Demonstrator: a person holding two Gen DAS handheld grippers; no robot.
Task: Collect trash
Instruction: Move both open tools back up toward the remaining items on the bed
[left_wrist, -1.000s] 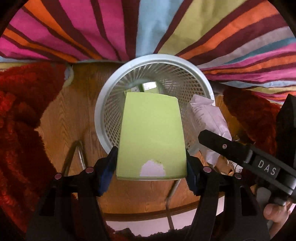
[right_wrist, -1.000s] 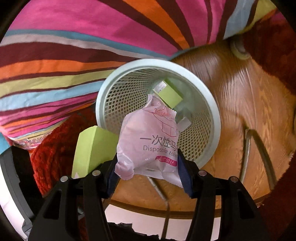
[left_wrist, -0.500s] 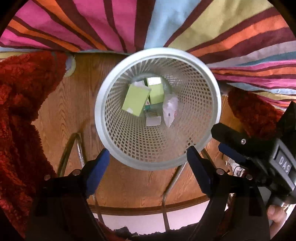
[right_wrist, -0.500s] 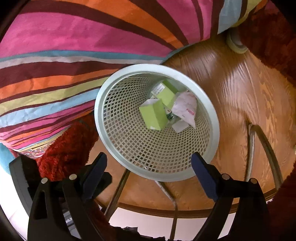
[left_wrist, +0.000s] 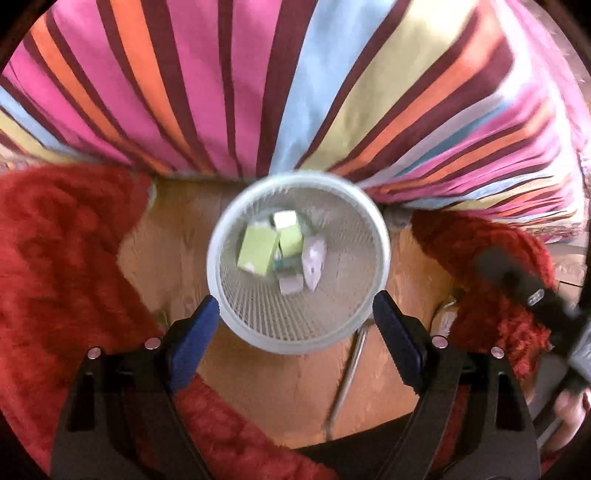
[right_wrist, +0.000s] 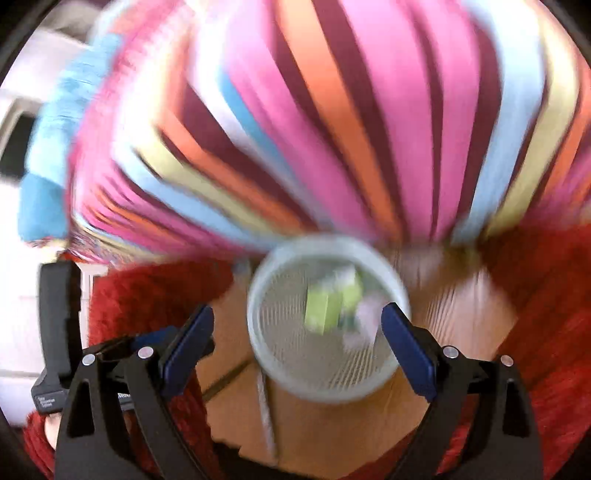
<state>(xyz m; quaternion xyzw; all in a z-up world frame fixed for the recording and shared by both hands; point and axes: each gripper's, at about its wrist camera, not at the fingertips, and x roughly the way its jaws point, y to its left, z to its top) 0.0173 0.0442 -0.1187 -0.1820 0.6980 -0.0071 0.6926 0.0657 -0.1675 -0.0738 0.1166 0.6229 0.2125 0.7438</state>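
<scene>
A white mesh waste basket (left_wrist: 229, 295) stands on the wooden floor below both grippers. In it lie a green box (left_wrist: 256, 249), a second green box (left_wrist: 290, 236) and a pink-white packet (left_wrist: 314, 258). My left gripper (left_wrist: 293, 306) hangs high over the basket, open, with nothing between its fingers. My right gripper (right_wrist: 297, 314) is also open and empty above the basket (right_wrist: 255, 332). This view is blurred, but the green box (right_wrist: 321, 310) and the packet (right_wrist: 364, 314) show inside. The right gripper's body (left_wrist: 532, 291) appears at the left view's right edge.
A striped cloth (left_wrist: 295, 92) hangs behind the basket. Red shaggy rug (left_wrist: 55, 258) lies on both sides of the wooden floor (left_wrist: 288, 387). A thin metal rod (left_wrist: 347, 376) runs across the floor near the basket. A blue towel (right_wrist: 55, 129) is at far left.
The left gripper let go of the green box and the right of the pink packet. Both fell into the basket. Both grippers opened wide and rose, so the basket looks smaller.
</scene>
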